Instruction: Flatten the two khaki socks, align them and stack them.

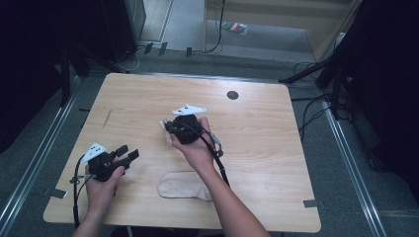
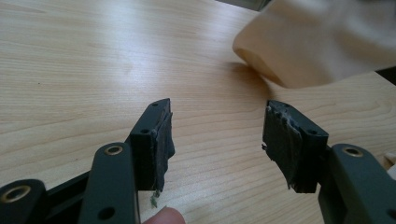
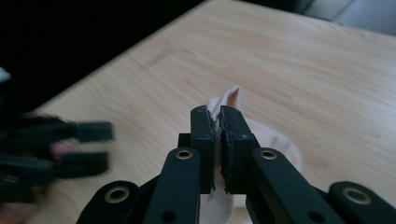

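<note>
Two beige socks on the table. R gripper has its jaws clamped on one sock, cloth pinched between the pads and hanging below them, lifted off the wood. L gripper w/ jaws apart, nothing between them, just above the tabletop. Second sock lies flat near the person's right forearm, between both grippers.

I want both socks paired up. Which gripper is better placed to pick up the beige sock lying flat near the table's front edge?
Left. The left gripper stands open with nothing between its jaws, a short way left of the flat beige sock. The right gripper is shut on the other beige sock.
</note>
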A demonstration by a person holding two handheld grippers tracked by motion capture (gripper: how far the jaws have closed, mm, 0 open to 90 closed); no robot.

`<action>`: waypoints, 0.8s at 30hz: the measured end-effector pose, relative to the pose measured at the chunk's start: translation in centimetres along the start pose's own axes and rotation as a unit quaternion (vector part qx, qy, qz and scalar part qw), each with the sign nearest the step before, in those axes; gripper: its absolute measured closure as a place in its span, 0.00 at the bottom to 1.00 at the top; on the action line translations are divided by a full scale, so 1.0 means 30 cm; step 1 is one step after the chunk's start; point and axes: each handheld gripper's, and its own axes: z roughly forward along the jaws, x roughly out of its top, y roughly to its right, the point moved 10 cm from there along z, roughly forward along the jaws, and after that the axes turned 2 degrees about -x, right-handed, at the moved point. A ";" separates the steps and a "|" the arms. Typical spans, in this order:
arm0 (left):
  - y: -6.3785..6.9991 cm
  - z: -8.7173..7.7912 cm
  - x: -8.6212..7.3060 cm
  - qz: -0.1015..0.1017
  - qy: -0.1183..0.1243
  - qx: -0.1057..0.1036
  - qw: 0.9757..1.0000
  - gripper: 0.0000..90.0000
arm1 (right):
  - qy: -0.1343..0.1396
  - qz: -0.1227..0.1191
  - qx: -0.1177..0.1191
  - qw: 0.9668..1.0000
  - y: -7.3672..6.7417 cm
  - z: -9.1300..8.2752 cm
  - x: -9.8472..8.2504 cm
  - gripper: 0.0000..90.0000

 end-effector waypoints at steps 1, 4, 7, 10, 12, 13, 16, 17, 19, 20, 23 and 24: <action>0.000 -0.001 0.000 0.000 0.000 0.001 1.000 0.48 | 0.008 0.000 0.006 1.000 -0.015 -0.011 0.019 0.95; 0.001 -0.002 0.001 0.002 0.002 0.002 1.000 0.48 | 0.025 0.012 0.022 0.999 -0.036 -0.045 0.057 0.95; 0.001 -0.002 0.001 0.001 0.003 0.001 1.000 0.48 | 0.032 0.036 0.028 0.998 -0.018 -0.065 0.061 0.95; 0.001 -0.002 0.000 0.001 0.001 0.000 1.000 0.48 | 0.020 0.096 0.005 0.995 0.103 -0.077 -0.008 0.95; 0.001 -0.001 0.000 -0.001 0.002 0.000 1.000 0.48 | 0.006 0.124 -0.017 0.992 0.186 -0.074 -0.073 0.95; 0.001 -0.002 0.000 -0.001 0.001 0.001 1.000 0.48 | -0.002 0.135 -0.029 0.990 0.228 -0.072 -0.109 0.95; 0.001 -0.001 0.000 0.000 0.001 0.001 1.000 0.49 | -0.017 0.167 -0.059 0.984 0.345 -0.070 -0.209 0.95; 0.001 -0.001 0.000 0.000 0.001 0.001 1.000 0.49 | -0.022 0.175 -0.067 0.982 0.377 -0.072 -0.238 0.95; 0.001 -0.001 -0.001 0.002 0.000 0.001 1.000 0.49 | -0.030 0.180 -0.084 0.980 0.427 -0.080 -0.284 0.94; 0.001 -0.001 -0.001 0.002 0.000 0.001 1.000 0.49 | -0.032 0.175 -0.096 0.979 0.448 -0.084 -0.301 0.92; 0.002 0.000 -0.001 0.001 0.000 0.002 1.000 0.49 | -0.034 0.163 -0.116 0.979 0.484 -0.094 -0.324 0.86; 0.002 0.000 -0.001 0.001 -0.001 0.002 1.000 0.49 | -0.034 0.149 -0.131 0.980 0.513 -0.099 -0.338 0.80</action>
